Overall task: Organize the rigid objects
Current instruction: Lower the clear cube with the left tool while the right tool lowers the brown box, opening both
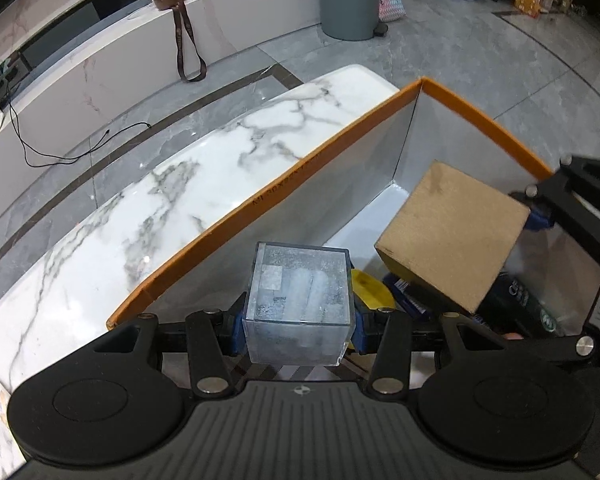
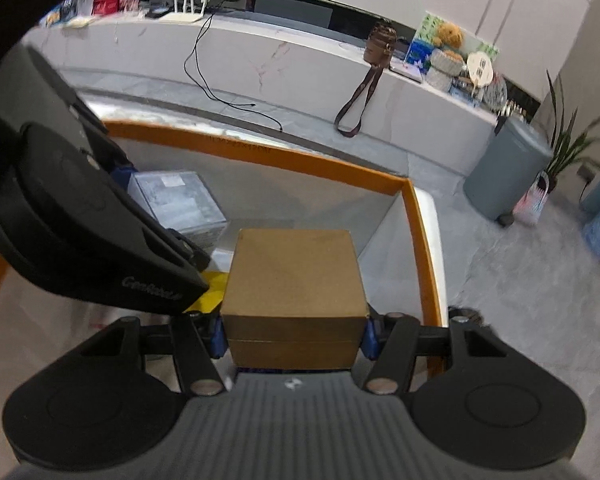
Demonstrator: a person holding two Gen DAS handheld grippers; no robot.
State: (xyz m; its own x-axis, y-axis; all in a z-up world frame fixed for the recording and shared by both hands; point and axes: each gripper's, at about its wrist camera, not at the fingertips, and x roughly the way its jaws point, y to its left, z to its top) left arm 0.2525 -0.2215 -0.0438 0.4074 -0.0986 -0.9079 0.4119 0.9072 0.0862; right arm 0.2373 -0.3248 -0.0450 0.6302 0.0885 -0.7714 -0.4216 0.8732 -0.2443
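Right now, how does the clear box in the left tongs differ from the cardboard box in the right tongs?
The clear box is see-through plastic with pale contents showing; the cardboard box is opaque brown. The clear box looks smaller than the cardboard box. The left tongs grip the clear one, the right tongs the cardboard one. Both are squarish, clamped by their sides, held over the orange-rimmed bin.

Clear cube [image 1: 298, 304] between the left tool's pads: glossy transparent plastic, cloudy inside. Brown box [image 2: 294, 280] in the right tool: matt cardboard, slightly rough. Bin [image 1: 260, 196] beneath both: orange rim, smooth pale-grey inner walls. Counter [image 1: 148, 200] beyond the left tool: polished white marble, grey veins. Tool bodies: matt black plastic, metal pins.
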